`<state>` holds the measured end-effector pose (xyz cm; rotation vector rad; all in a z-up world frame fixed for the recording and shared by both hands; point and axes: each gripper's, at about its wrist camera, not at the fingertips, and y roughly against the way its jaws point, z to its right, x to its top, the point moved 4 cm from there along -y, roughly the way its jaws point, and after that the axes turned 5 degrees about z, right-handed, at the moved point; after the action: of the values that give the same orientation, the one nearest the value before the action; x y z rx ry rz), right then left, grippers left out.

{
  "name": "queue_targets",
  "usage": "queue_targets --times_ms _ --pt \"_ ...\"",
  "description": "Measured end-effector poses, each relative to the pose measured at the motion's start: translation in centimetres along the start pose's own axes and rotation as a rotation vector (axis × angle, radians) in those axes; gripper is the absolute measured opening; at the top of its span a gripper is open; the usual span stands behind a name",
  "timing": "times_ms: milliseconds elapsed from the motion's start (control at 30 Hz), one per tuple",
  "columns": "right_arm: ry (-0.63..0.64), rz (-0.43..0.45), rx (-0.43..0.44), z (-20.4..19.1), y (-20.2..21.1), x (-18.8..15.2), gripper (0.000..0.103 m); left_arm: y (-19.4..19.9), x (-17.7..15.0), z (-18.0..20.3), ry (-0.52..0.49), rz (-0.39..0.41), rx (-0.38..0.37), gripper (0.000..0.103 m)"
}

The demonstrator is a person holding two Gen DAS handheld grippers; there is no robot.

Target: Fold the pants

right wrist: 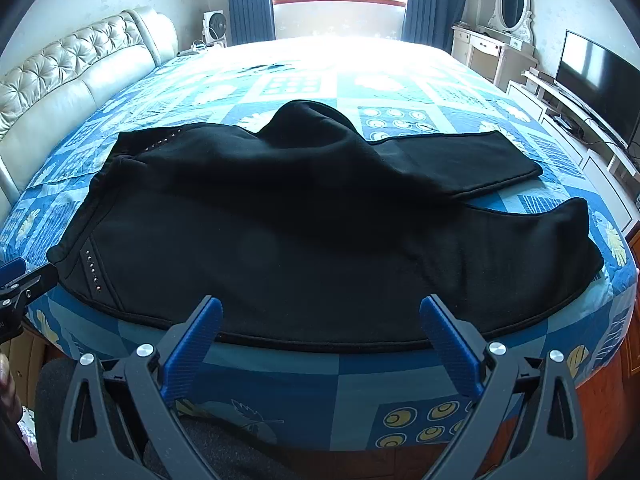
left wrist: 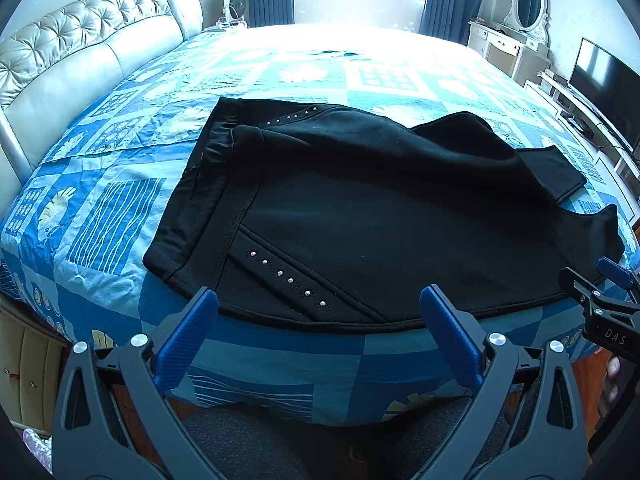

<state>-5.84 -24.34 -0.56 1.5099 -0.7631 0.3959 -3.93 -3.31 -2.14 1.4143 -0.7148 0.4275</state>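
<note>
Your pants (left wrist: 360, 208) lie spread on the bed (left wrist: 100, 216), legs splayed and rumpled. Both the left hand-held gripper (left wrist: 318, 312) and right hand-held gripper (right wrist: 320, 320) gape wide, empty. Pinch the near hem edge squarely, both layers, before lifting.

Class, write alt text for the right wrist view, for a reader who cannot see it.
Black pants lie spread on a blue patterned bed, waistband to the left, legs to the right, one leg bunched up over the other. The open right gripper hangs at the bed's near edge, holding nothing; the left gripper peeks in at far left.
</note>
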Motion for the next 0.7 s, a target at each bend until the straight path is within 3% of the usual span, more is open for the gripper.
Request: queue_targets --times_ms 700 --pt "0.006 -0.004 -0.006 -0.35 -0.12 -0.25 0.099 -0.34 -0.42 -0.17 0.007 -0.009 0.002 0.101"
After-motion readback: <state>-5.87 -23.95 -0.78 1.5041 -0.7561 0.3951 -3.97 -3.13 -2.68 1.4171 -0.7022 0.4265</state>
